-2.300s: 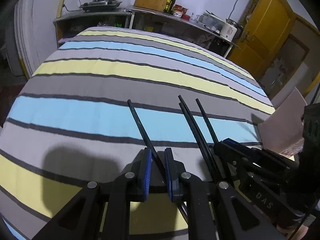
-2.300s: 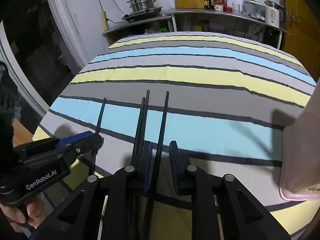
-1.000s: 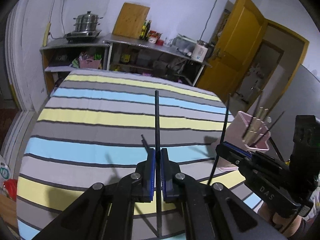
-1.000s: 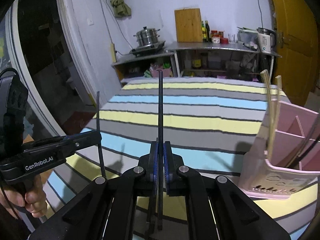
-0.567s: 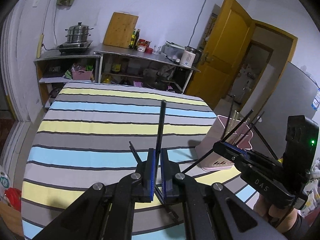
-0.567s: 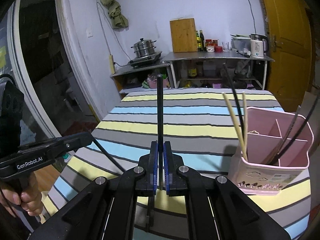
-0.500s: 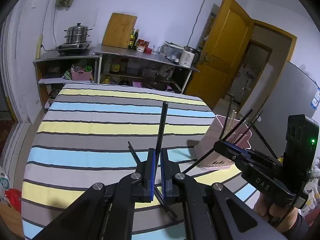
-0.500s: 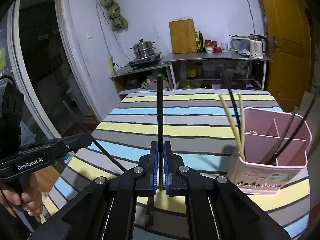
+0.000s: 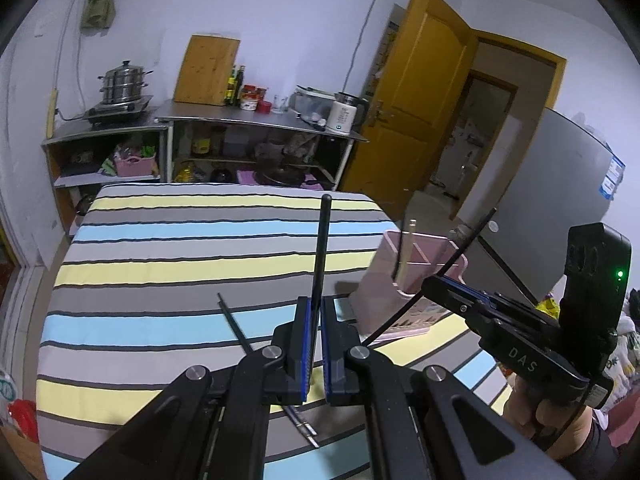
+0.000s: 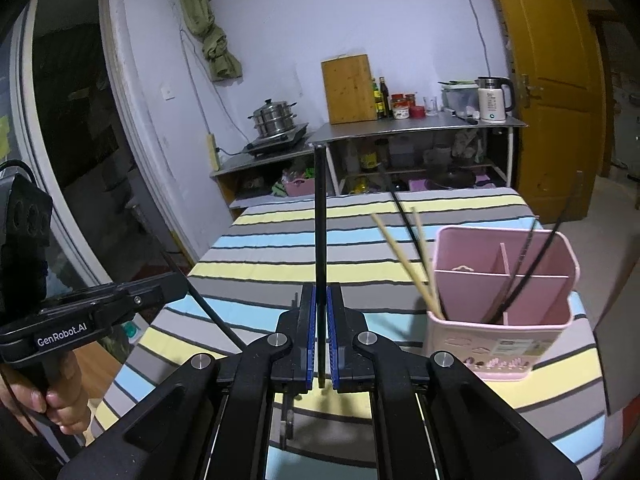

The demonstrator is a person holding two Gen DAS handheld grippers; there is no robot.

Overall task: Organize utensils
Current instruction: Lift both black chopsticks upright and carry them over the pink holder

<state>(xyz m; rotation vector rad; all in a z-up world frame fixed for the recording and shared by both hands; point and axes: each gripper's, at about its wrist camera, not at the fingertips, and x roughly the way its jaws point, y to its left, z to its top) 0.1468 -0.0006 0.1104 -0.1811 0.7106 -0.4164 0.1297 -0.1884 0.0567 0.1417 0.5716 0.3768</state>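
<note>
Pink caddy (image 10: 500, 320) with wooden chopsticks (image 10: 404, 256) and black chopsticks (image 10: 532, 256) in separate compartments

We read "DAS" in pale letters on the side of the black handheld right gripper (image 9: 448, 286), seen from the left wrist view. From the right wrist view we read "GenRobot.AI" in white on the black body of the handheld left gripper (image 10: 176, 285). The printed label on the front of the pink plastic utensil holder (image 10: 500, 350) is too small for us to read.
</note>
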